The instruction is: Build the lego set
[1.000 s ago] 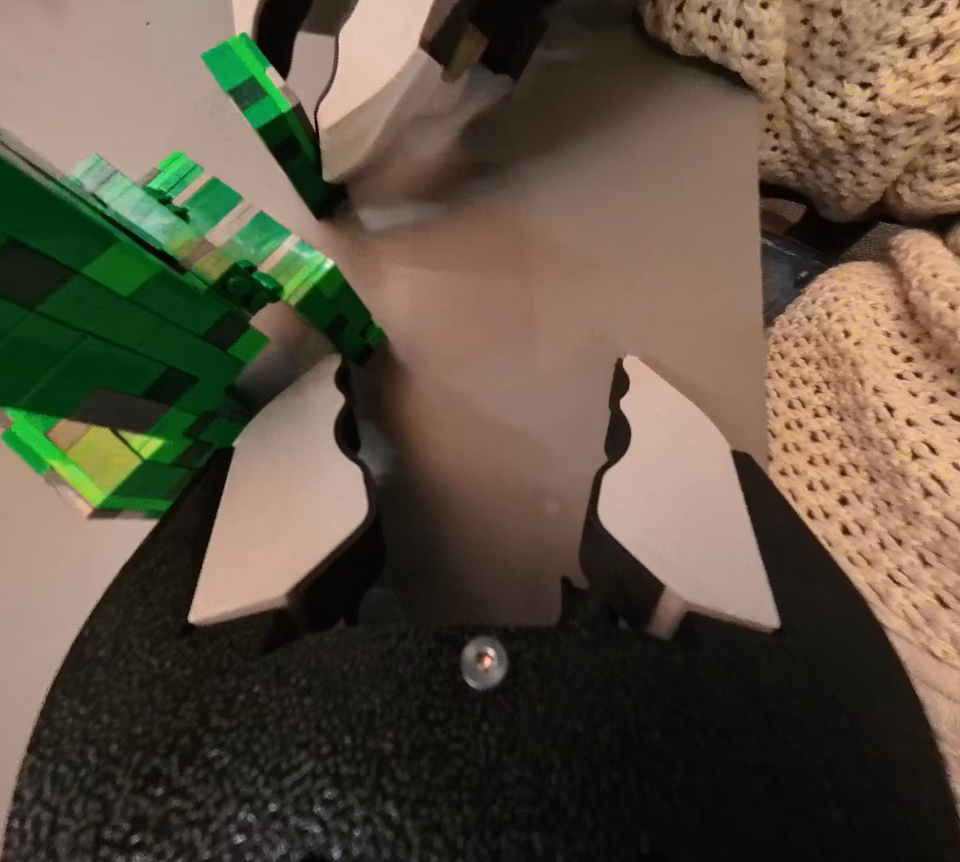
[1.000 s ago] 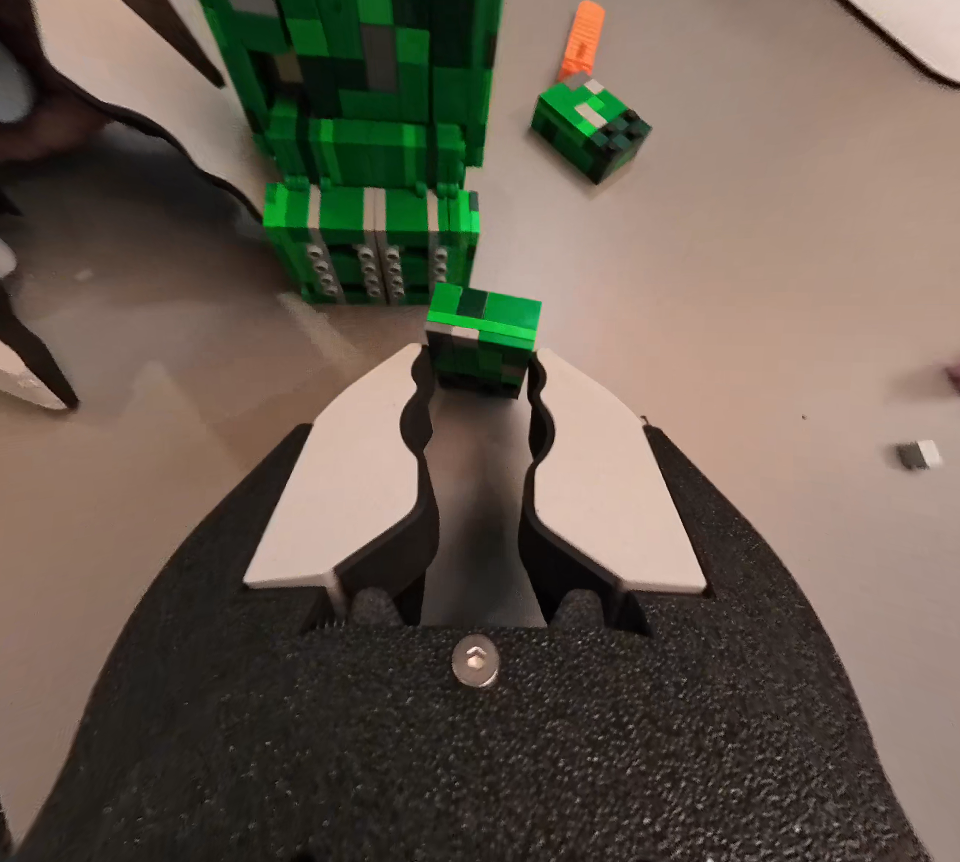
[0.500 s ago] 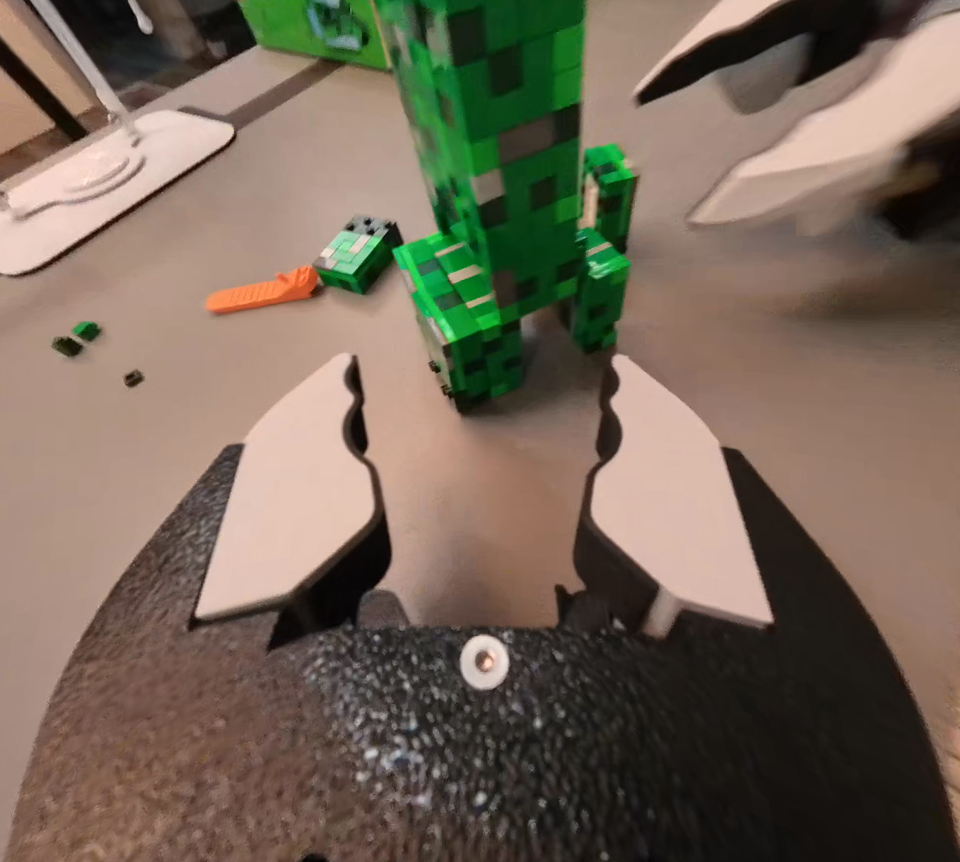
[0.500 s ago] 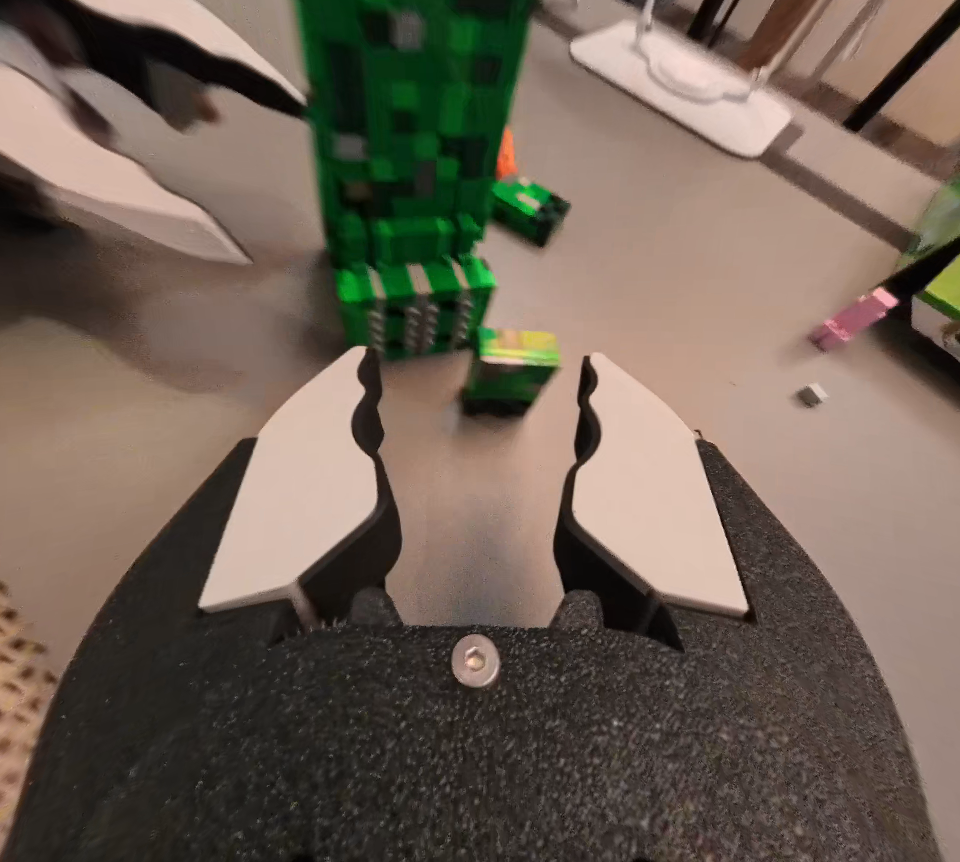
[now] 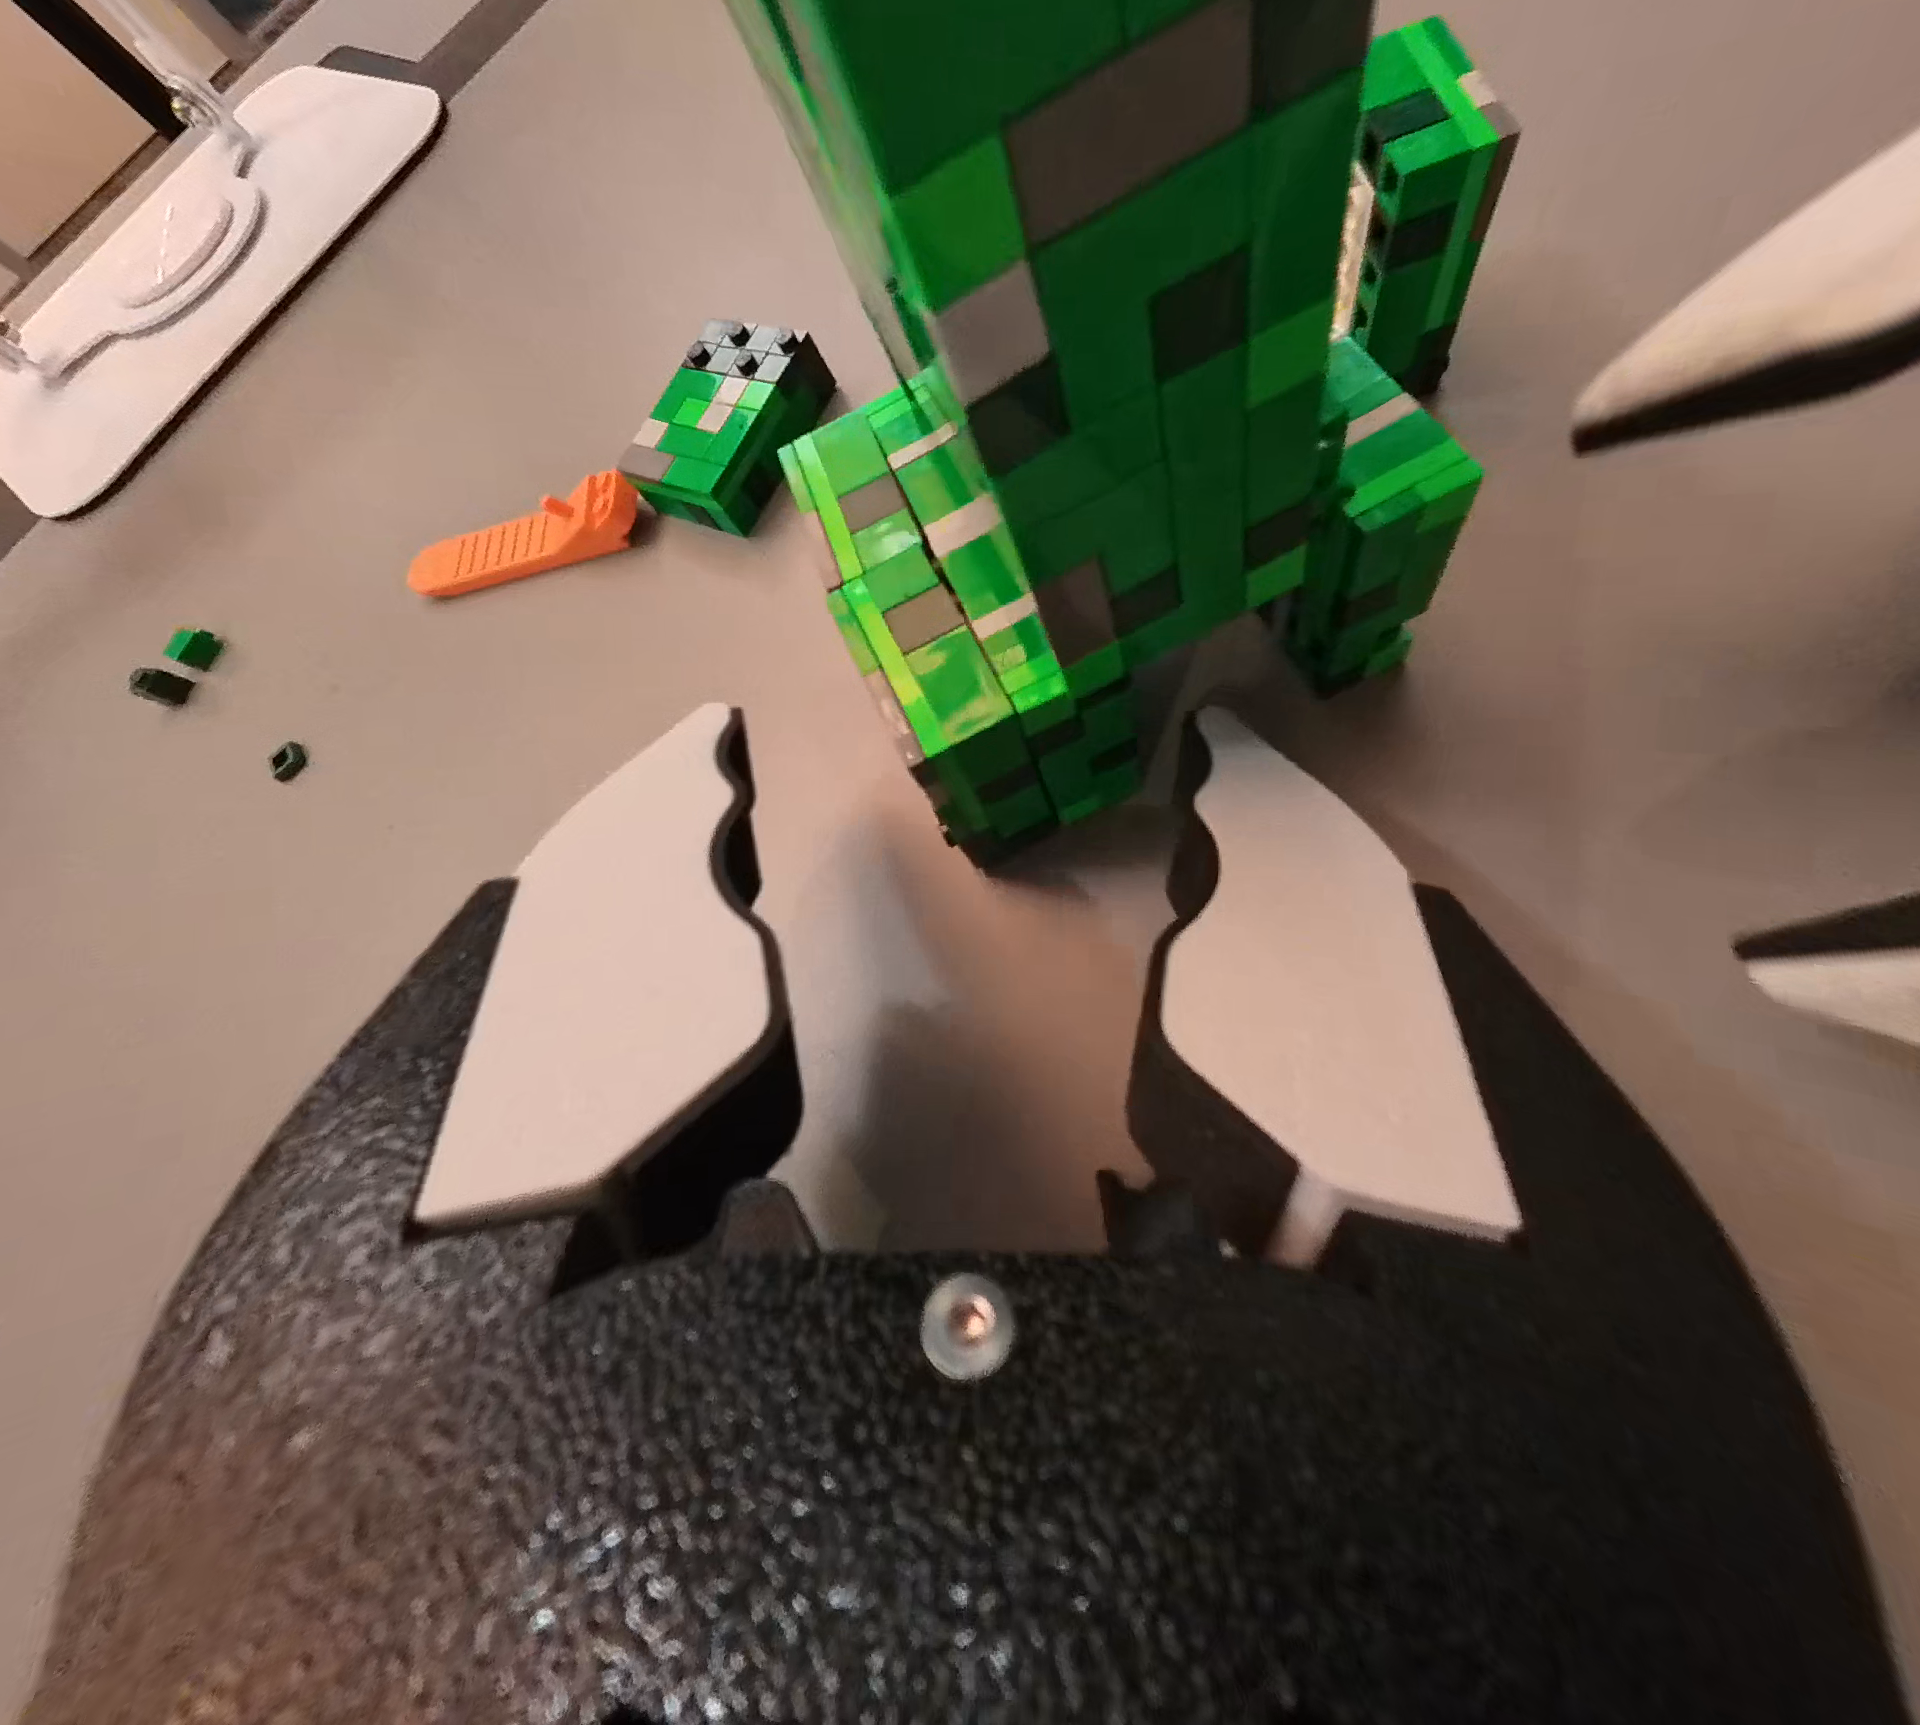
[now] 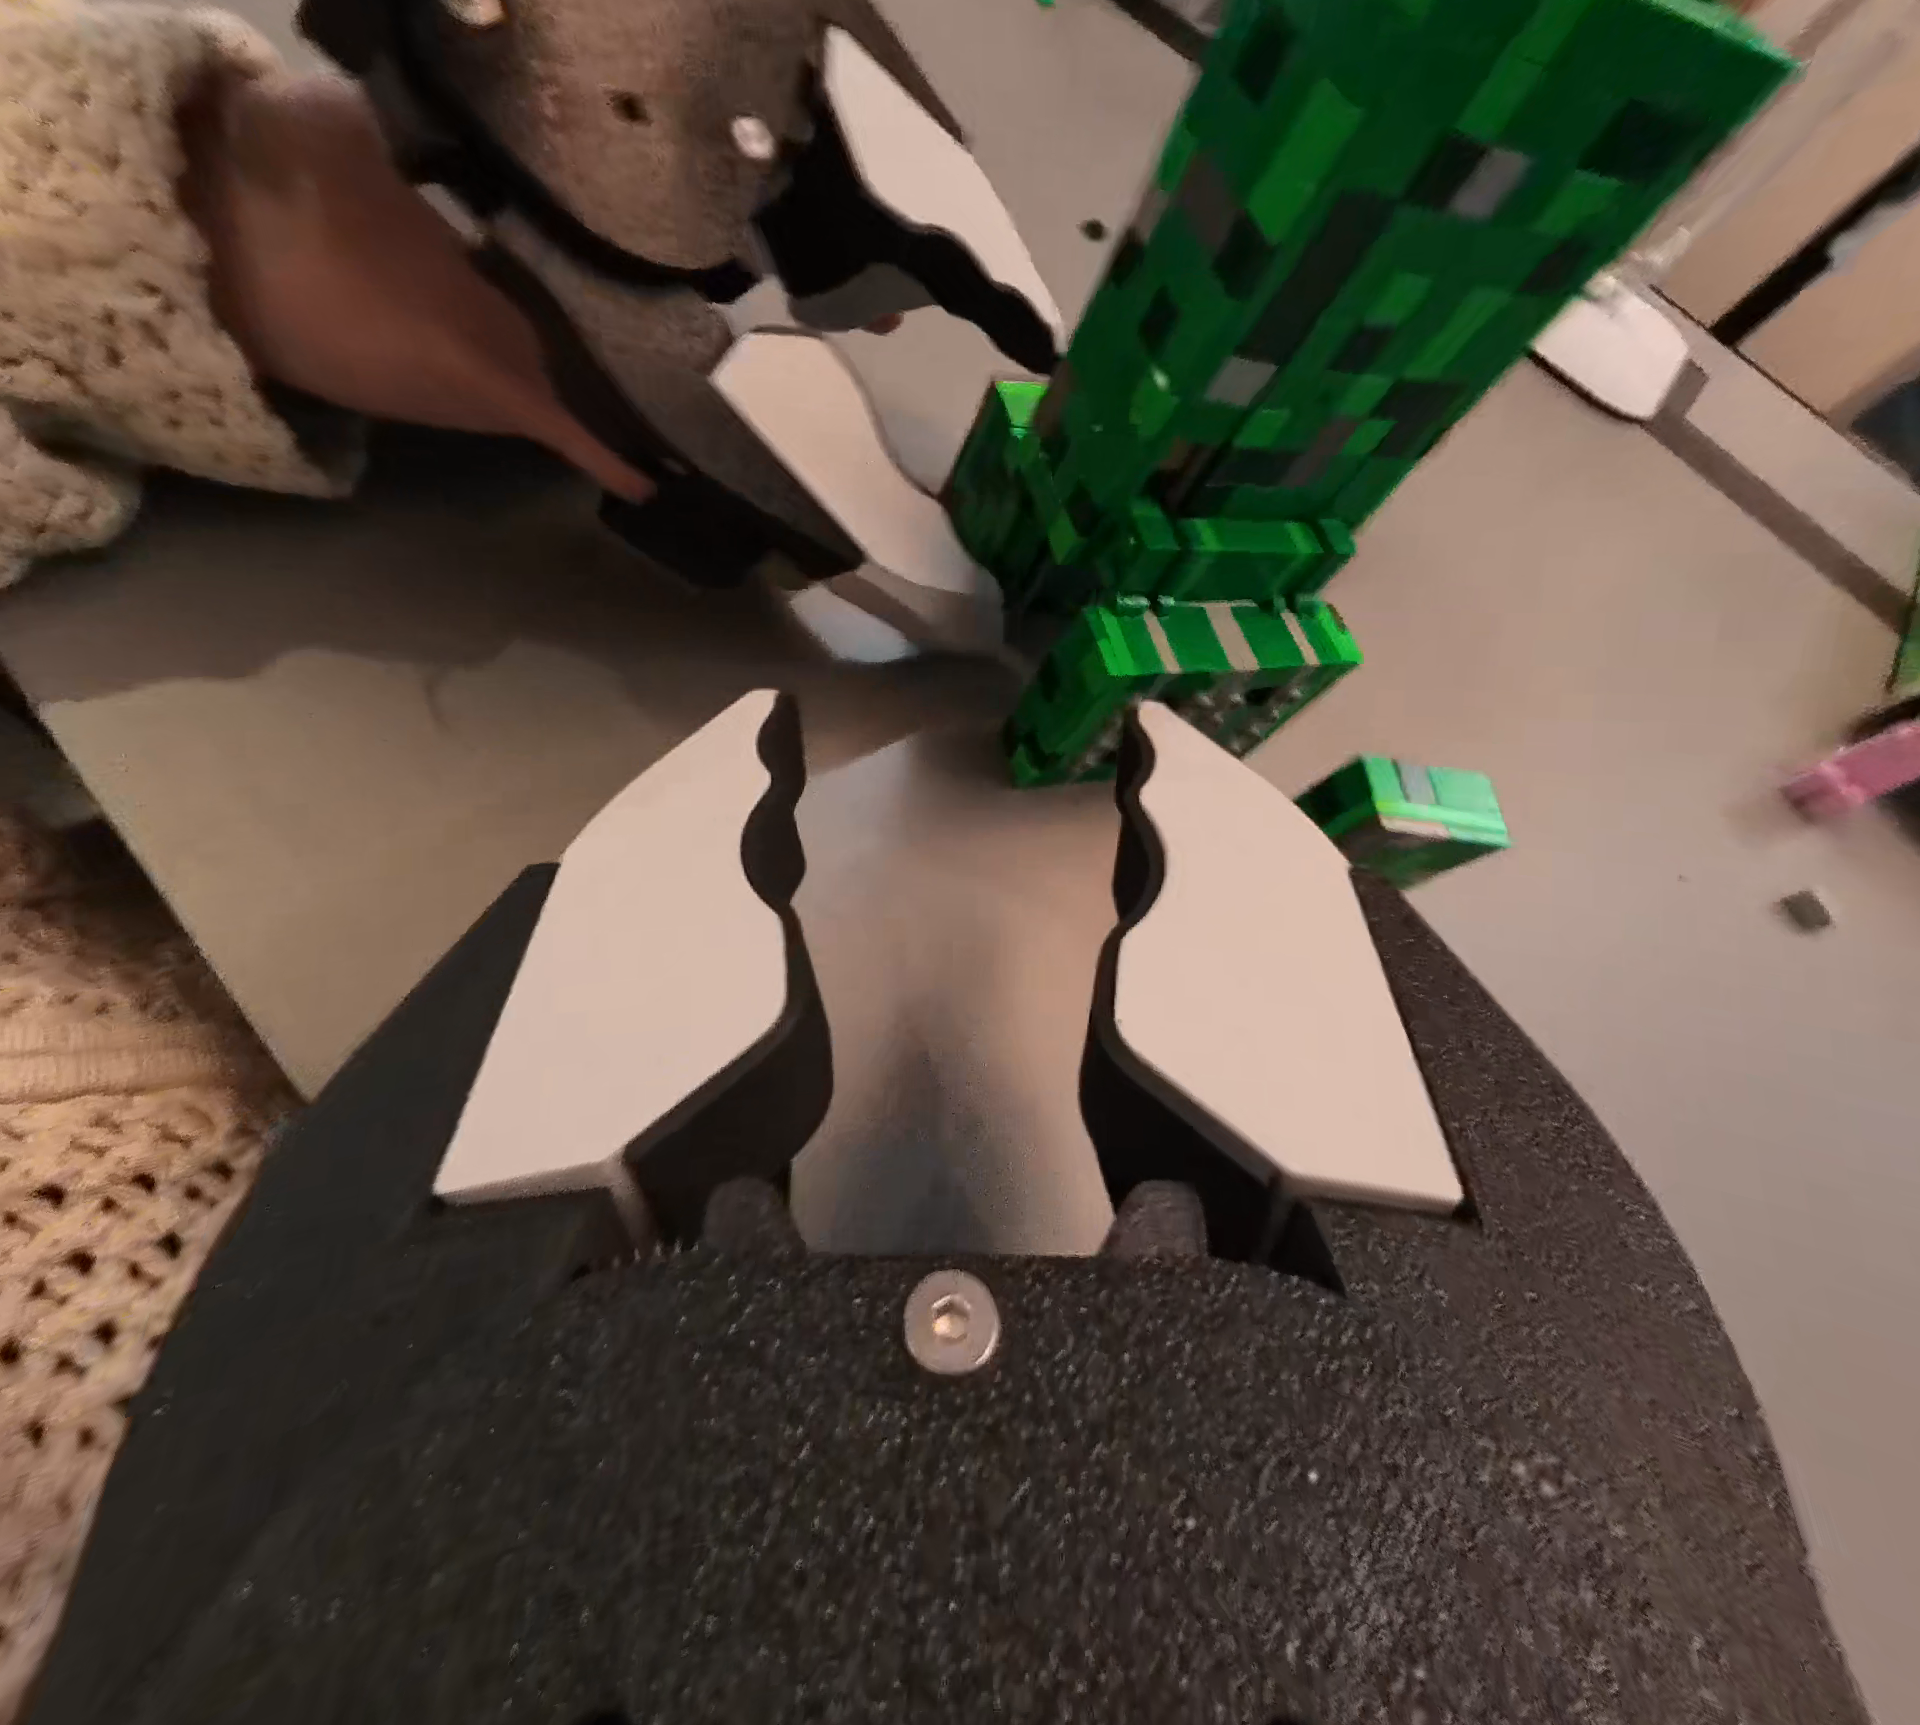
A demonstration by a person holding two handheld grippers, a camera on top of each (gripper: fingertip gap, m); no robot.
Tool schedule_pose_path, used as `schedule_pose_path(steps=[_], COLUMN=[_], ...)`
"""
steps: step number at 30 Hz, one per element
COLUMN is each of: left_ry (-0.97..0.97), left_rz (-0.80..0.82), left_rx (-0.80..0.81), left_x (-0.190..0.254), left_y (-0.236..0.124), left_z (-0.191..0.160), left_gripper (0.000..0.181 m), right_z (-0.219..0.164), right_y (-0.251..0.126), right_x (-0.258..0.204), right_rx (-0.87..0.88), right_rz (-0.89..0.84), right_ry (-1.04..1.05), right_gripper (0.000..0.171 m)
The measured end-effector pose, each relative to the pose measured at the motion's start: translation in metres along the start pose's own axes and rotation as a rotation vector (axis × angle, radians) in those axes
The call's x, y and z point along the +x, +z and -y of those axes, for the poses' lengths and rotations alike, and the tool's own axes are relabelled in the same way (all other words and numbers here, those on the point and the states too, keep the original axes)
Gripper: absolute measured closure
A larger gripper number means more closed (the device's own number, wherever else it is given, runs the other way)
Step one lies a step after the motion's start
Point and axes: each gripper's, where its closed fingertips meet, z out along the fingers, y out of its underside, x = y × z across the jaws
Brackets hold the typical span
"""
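At far left of the left wrist view, a white stand base (image 5: pixel 197 262) sat on the grey table (image 5: pixel 312 844), with small dark loose bits (image 5: pixel 192 649) nearer. Next came an orange brick separator (image 5: pixel 520 548) touching a small green sub-assembly (image 5: pixel 727 428). Centre: the tall green lego figure (image 5: pixel 1101 273) stood upright on blocky feet. The left gripper (image 5: pixel 966 761) was spread wide and empty, its right finger just beside a foot. At right, the right gripper (image 6: pixel 956 740) was likewise wide and empty, close to the feet; a loose green block (image 6: pixel 1403 818) lay just beside it, a pink piece (image 6: pixel 1860 776) farther off.

Handling, as judged: rigid and light, but top-heavy; feet and side sections likely to pop off under sideways load. Best taken low, across the flat faces of the body.

Hidden: figure's top cut off in the left view; motion blur in the right. Whether any finger touched brick, unclear.
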Motion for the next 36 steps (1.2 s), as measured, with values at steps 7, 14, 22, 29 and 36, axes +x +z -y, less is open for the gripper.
schedule_pose_path(steps=[7,14,22,29,36], left_ry=[0.016,0.041,0.033,0.023,0.012], left_rz=[-0.023,-0.018,-0.023,-0.023,-0.010], left_rx=[-0.005,0.002,-0.002,-0.009,-0.017], left_x=[0.004,0.006,0.008,0.007,0.005], left_y=[0.001,0.000,-0.002,-0.001,-0.001], left_z=[0.000,0.000,-0.001,-0.002,-0.002], left_gripper=[0.126,0.135,0.135,0.136,0.137], right_z=[-0.007,0.001,-0.005,-0.003,-0.002], right_y=[0.001,-0.008,0.013,0.022,0.023], right_x=[-0.014,0.030,0.059,0.069,0.070], right_rx=[-0.108,0.000,-0.106,-0.121,-0.128], right_rz=[0.022,-0.323,-0.506,-0.566,-0.589], right_ry=[-0.332,0.106,-0.029,-0.059,-0.085], right_gripper=[0.122,0.091,0.060,0.062,0.065])
